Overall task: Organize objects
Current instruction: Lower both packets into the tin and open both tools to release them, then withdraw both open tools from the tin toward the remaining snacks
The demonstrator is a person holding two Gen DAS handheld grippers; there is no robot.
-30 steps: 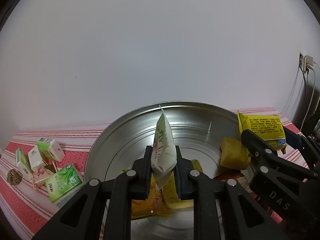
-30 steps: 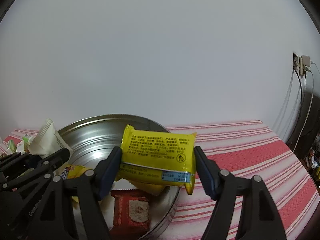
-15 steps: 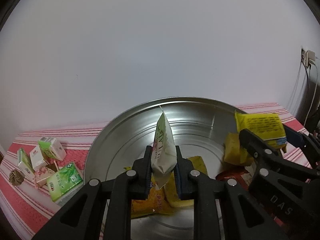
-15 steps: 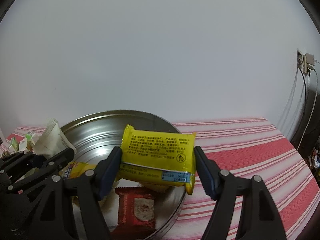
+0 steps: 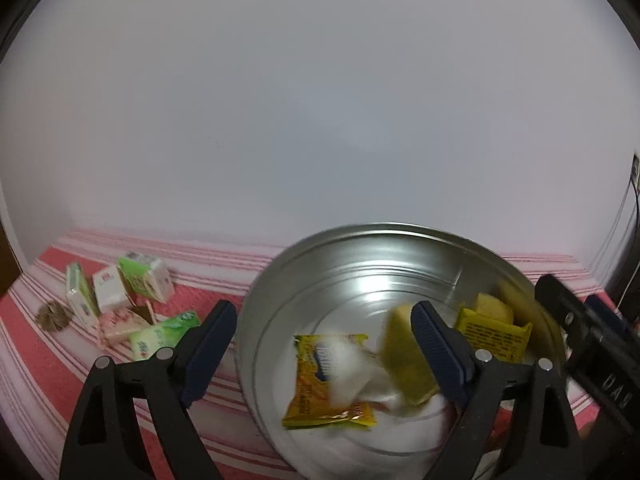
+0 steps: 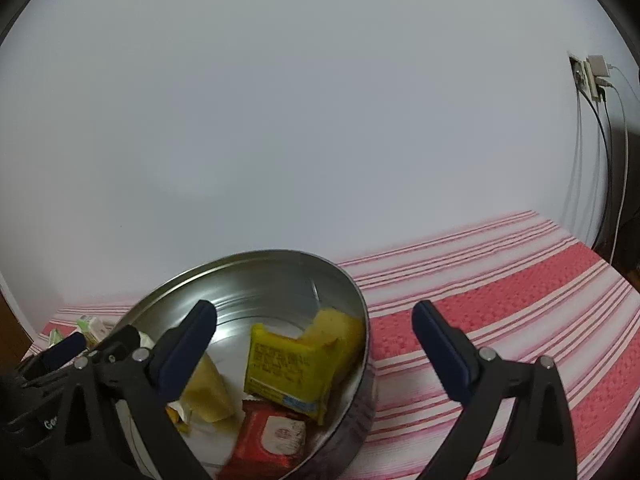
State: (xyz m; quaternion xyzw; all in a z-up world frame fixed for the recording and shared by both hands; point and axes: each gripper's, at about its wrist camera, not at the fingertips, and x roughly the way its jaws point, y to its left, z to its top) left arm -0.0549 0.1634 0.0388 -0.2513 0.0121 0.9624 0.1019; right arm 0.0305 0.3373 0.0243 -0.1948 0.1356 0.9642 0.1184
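A round metal basin [image 5: 360,227] [image 6: 240,258] stands on the red and white striped cloth. My left gripper [image 5: 322,320] hangs over its near left rim, jaws opening, nothing between them. Below it the white packet [image 5: 352,372] lies blurred on a yellow snack bag [image 5: 316,400]. My right gripper [image 6: 314,312] is over the basin's right rim, jaws opening and empty. The yellow printed packet [image 6: 288,364] [image 5: 494,338] rests inside against the right wall, by a pale yellow pack [image 6: 208,392] and a red packet [image 6: 276,432]. The right gripper's fingers [image 5: 576,320] show at the right edge.
Several small green and white cartons [image 5: 136,280] and a brown woven ball [image 5: 54,316] lie on the cloth left of the basin. A white wall rises close behind. A wall socket with hanging cables [image 6: 592,76] is at the far right, above bare striped cloth [image 6: 520,292].
Both grippers opened. The white packet dropped from the left gripper and the yellow printed packet from the right one, both into the basin. The left gripper shifted left and rose a little.
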